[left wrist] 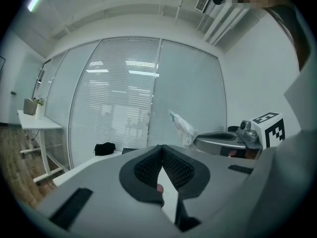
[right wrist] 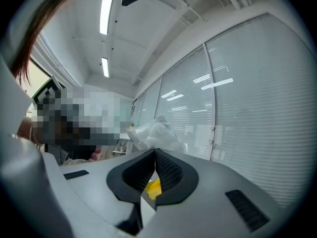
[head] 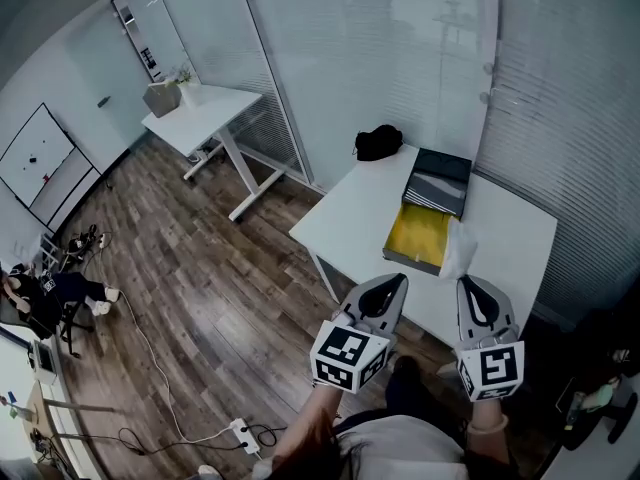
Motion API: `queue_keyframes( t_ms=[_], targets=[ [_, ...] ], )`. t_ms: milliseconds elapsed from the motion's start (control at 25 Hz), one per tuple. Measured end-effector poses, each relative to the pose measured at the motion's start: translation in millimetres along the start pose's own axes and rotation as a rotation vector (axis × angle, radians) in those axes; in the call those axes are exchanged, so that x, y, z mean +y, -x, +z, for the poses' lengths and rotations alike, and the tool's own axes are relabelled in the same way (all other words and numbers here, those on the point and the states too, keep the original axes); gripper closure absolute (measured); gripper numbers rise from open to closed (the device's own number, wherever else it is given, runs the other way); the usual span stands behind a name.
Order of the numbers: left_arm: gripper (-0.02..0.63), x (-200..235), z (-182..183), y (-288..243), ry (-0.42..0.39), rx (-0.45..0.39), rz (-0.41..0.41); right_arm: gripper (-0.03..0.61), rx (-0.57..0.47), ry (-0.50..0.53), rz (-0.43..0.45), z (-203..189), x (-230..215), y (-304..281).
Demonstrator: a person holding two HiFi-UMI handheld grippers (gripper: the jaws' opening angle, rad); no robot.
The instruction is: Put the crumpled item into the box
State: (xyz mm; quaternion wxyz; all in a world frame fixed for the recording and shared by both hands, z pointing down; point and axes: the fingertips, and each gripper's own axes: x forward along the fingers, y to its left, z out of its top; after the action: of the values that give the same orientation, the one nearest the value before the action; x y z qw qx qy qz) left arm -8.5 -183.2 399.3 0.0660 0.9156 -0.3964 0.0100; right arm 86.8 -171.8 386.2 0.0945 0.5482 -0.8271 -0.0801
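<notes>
Over the near edge of the white table (head: 350, 218), my right tongs (head: 467, 284) are clamped on the crumpled item (head: 459, 250), a thin, translucent, crinkly plastic wad, carrying it just beside the open box (head: 418, 233). The box is shallow and rectangular, yellow inside. My left tongs (head: 399, 281) are closed on nothing and held aside, since I judge one grip is enough for something so light.
</notes>
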Motion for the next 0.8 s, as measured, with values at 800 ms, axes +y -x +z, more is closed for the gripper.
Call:
queue_keyframes(
  t_ms=[800],
  targets=[
    [0.595, 60, -3, -105, 0.029, 0.037, 0.072, 0.549, 0.170, 0.195, 0.113, -59, -68, -119]
  ],
)
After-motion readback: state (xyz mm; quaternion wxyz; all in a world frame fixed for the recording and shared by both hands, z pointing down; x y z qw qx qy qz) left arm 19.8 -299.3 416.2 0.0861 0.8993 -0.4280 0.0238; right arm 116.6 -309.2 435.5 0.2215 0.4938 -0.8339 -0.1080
